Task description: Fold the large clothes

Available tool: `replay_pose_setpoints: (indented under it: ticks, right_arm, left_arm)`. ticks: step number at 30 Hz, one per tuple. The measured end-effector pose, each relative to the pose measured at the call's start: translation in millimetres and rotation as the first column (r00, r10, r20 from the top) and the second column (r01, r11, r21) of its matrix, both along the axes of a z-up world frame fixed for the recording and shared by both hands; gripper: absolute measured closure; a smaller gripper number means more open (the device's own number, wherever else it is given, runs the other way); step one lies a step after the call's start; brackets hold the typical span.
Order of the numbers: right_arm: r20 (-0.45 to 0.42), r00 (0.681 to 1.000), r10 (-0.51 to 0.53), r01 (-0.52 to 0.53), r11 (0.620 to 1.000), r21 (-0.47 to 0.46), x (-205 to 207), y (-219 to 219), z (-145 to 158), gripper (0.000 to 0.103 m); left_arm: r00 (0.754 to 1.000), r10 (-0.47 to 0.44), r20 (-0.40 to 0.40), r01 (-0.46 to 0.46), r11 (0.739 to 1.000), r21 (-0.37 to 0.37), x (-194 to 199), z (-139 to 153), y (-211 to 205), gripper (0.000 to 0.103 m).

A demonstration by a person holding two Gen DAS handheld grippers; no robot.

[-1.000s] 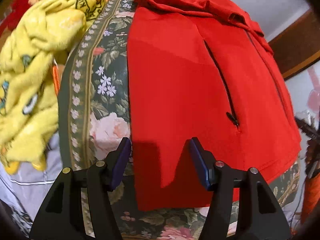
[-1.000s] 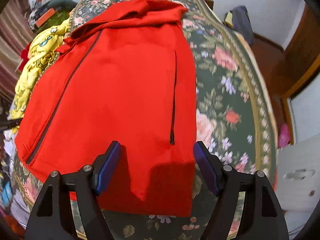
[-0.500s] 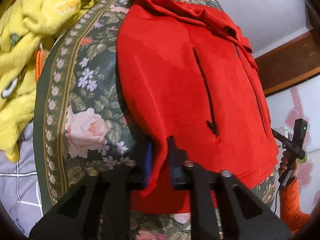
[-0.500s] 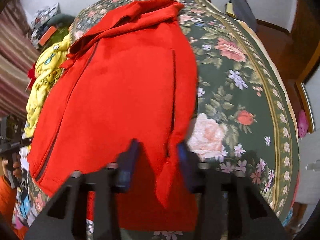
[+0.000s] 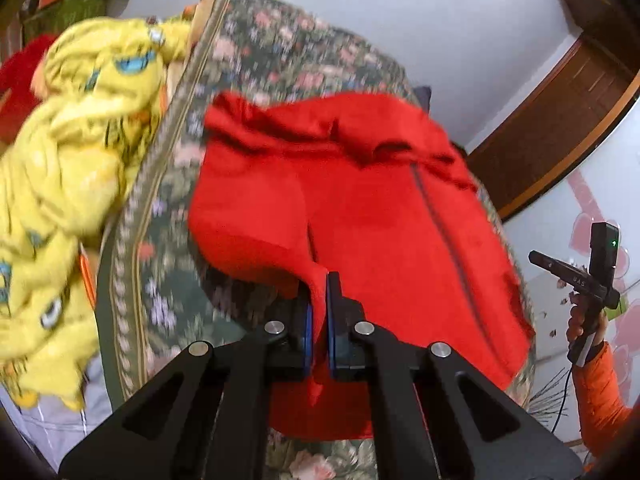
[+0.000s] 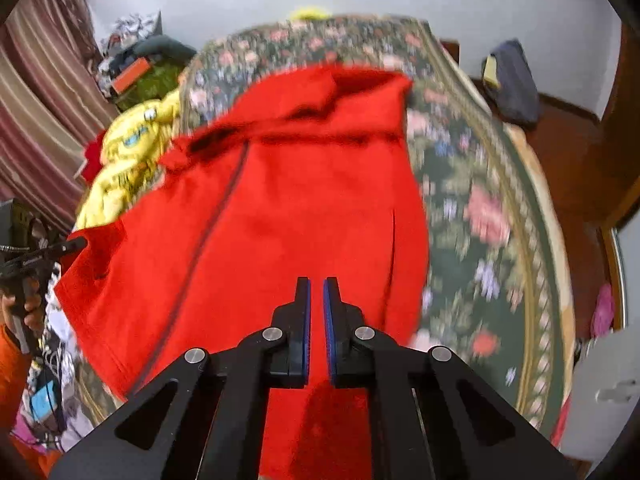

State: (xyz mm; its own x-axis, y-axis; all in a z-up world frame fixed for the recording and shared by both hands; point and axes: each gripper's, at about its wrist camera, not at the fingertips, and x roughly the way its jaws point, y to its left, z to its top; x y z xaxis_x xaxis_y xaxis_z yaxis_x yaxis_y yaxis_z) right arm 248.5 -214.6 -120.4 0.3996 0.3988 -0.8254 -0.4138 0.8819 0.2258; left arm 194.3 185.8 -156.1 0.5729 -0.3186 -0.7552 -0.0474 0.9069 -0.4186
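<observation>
Left hand-held gripper [image 5: 317, 312] pinches red jacket [image 5: 380, 220] hem; right hand-held gripper [image 6: 316, 312] likewise; right view shows curtain [image 6: 36, 120].

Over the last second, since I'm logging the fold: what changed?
Both grippers went from open to shut: the left gripper and the right gripper each pinched the near hem of the red jacket and raised it off the floral bedspread. The yellow blanket stayed put.

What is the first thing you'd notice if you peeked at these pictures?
A big bright red jacket spread on a flowery bedspread. Both black tongs, left and right, pinch its near hem. A heap of yellow cartoon cloth sits beside it, at the bed's left edge.
</observation>
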Motion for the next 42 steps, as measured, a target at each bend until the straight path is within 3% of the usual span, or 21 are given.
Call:
replay_pose_setpoints:
  ticks: [5, 7, 8, 10, 15, 19, 22, 28, 30, 33, 35, 42]
  right_arm:
    - [0.085, 0.996, -0.021, 0.027, 0.997, -0.065, 14, 4, 18, 0.097]
    - [0.089, 0.996, -0.025, 0.036, 0.992, -0.124, 11, 1, 10, 0.091]
    - [0.065, 0.997, -0.031, 0.041, 0.988, -0.146, 10, -1, 2, 0.086]
    - [-0.005, 0.999, -0.038, 0.036, 0.986, -0.164, 8, -8, -11, 0.064]
    - [-0.106, 0.992, -0.067, 0.046, 0.981, -0.190, -7, -26, -43, 0.056]
    - [-0.204, 0.976, -0.079, 0.048, 0.987, -0.154, -12, -36, -67, 0.054]
    - [-0.179, 0.981, -0.079, 0.060, 0.992, -0.111, -12, -32, -66, 0.046]
    - [-0.140, 0.989, -0.049, 0.040, 0.997, -0.066, 1, -4, -71, 0.046]
    - [-0.125, 0.991, -0.046, 0.039, 0.998, -0.058, 4, 4, -73, 0.052]
    - [-0.123, 0.992, -0.031, 0.026, 0.999, -0.042, 6, 7, -69, 0.091]
    - [-0.134, 0.991, -0.026, 0.023, 0.999, -0.024, 7, 9, -65, 0.091]
    - [-0.009, 1.000, 0.005, -0.004, 1.000, 0.024, 14, 17, -22, 0.092]
  left_arm:
    - [0.999, -0.015, 0.031, 0.014, 1.000, 0.025, 13, 9, -2, 0.099]
    - [0.999, -0.023, 0.024, 0.022, 0.999, 0.042, 15, 4, -7, 0.099]
    - [0.999, -0.028, 0.017, 0.027, 0.998, 0.051, 14, 1, -10, 0.099]
    - [0.999, -0.037, 0.003, 0.037, 0.997, 0.062, 14, -6, -14, 0.099]
    - [0.999, -0.045, -0.018, 0.046, 0.995, 0.084, 11, -17, -20, 0.099]
    - [0.998, -0.054, -0.022, 0.056, 0.994, 0.099, 9, -19, -26, 0.099]
    - [0.998, -0.053, -0.023, 0.055, 0.993, 0.103, 8, -20, -28, 0.099]
    - [0.999, -0.039, -0.025, 0.041, 0.994, 0.103, 8, -20, -30, 0.099]
    - [0.999, -0.036, -0.019, 0.037, 0.993, 0.108, 7, -18, -30, 0.099]
    - [0.999, -0.032, -0.006, 0.032, 0.993, 0.114, 7, -13, -30, 0.099]
    - [1.000, -0.029, 0.004, 0.028, 0.993, 0.112, 8, -8, -29, 0.099]
    - [0.997, -0.013, 0.080, 0.003, 0.993, 0.120, 25, 17, -26, 0.099]
